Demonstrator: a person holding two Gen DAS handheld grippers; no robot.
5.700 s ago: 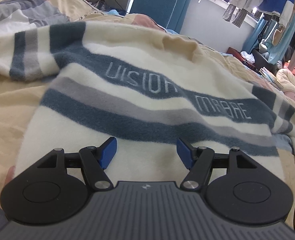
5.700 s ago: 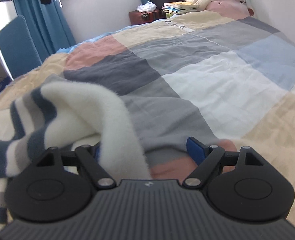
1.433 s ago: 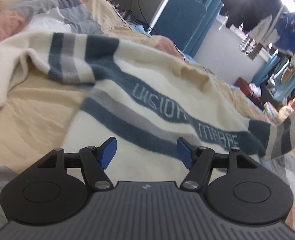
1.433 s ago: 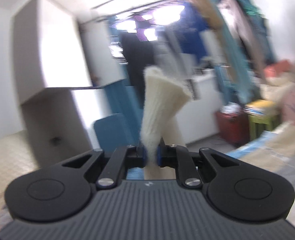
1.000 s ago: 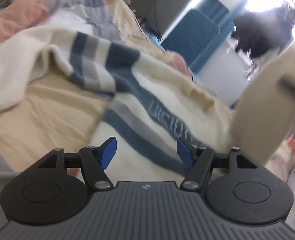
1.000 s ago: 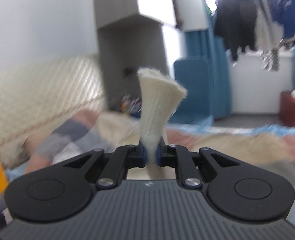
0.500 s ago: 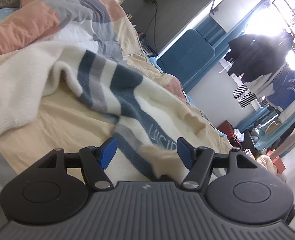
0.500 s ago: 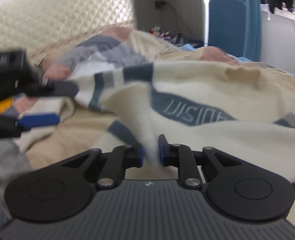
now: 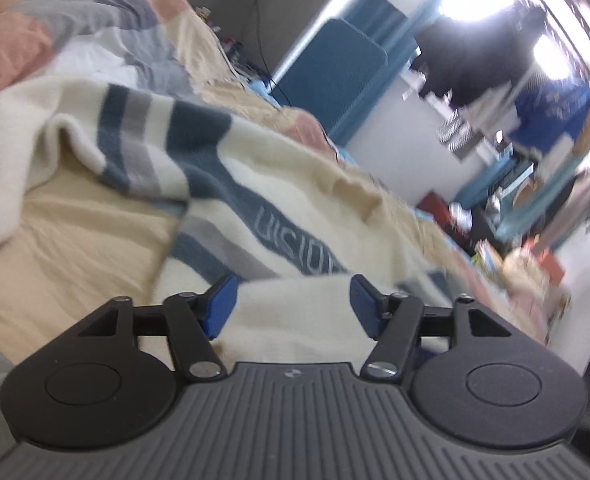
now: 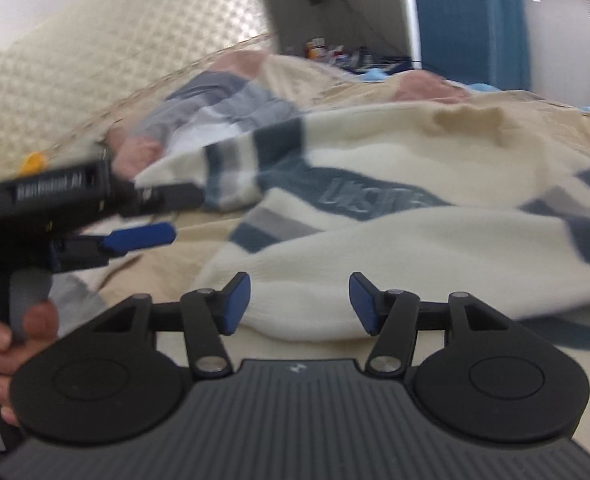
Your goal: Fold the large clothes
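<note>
Jaws on the right gripper [image 10: 299,303] have just been opening and now stand about half apart, the blue pads clear of the cream fold lying between them, so nothing is gripped. Left gripper [image 9: 291,305] jaws have just been closing a little yet stay well apart, straddling the near edge of the same fold without pinching it. Striped sweater [image 10: 435,216] lies spread on the bed [image 9: 75,248], chest lettering facing up, with one cream sleeve [image 10: 415,256] laid across the body toward the left, apparently set there as the first fold and let go. Other sleeve [image 9: 11,152] trails off to the far left, bunched and not yet folded in; judged the next piece to take. Left gripper shows in the right view at near left, held by a hand [image 10: 13,344], pointing toward that loose sleeve. Patchwork bedcover is rumpled under the sweater and may drag with it. Blue chair [image 10: 467,24] and padded headboard [image 10: 115,60] stand beyond the far side, hanging clothes [image 9: 475,56] by the window, all well apart from the work; nothing blocks the reach.
</note>
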